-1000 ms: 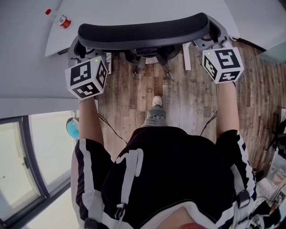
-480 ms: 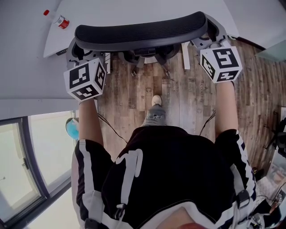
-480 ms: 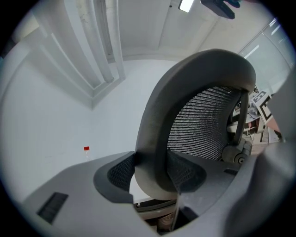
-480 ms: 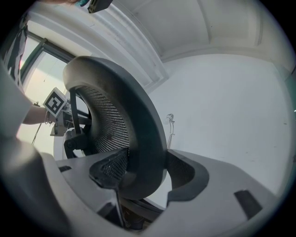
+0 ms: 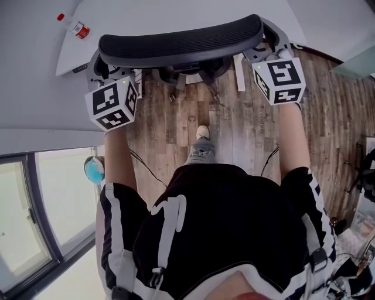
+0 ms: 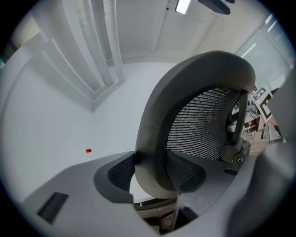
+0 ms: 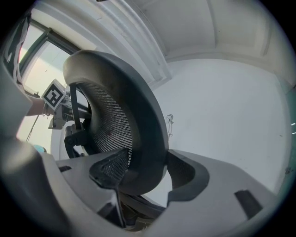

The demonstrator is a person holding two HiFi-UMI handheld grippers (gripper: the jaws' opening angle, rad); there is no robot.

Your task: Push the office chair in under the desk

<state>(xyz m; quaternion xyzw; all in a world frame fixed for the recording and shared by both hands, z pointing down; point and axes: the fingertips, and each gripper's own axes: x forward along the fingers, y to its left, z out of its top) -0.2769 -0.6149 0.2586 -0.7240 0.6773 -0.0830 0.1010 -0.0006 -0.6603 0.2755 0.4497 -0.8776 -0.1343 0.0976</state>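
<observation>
My left tongs (image 6: 149, 178) pinch the left edge of the chair back (image 5: 181, 41). My right tongs (image 7: 138, 173) pinch its right edge. The chair back runs from one pair of tongs to the other, right in front of them. The desk (image 5: 176, 12) is just past it, and I think most of the chair is tucked under. I should push with both tongs the same, slow and straight, so the chair does not turn and bump the desk.

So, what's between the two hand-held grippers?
The office chair's backrest spans from the left hand-held gripper to the right hand-held gripper, each gripping a side edge; the head view shows it.
</observation>
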